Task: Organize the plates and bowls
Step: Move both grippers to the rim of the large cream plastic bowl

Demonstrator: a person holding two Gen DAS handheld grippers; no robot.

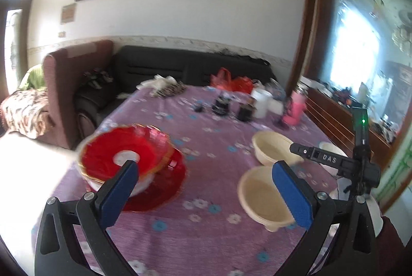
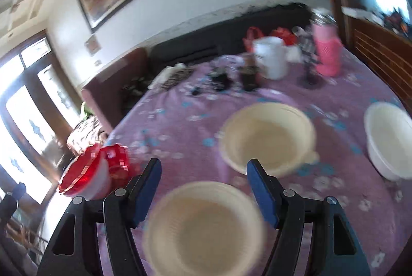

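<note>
Red plates (image 1: pixel 134 155) stacked at table's left, left gripper (image 1: pixel 206 175) spread wide, empty; two cream bowls (image 1: pixel 262 196) mid-table, nearer one beneath the right gripper (image 2: pixel 203 178), also spread, gripping nothing; white bowl (image 2: pixel 388 139) far right.

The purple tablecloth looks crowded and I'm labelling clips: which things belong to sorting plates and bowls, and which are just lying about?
Job:
- red glass plates, stacked
- two cream plastic bowls
- white plastic bowl

Lying about:
- pink flask
- white jug
- red bags
- small dark items, blurred
</note>
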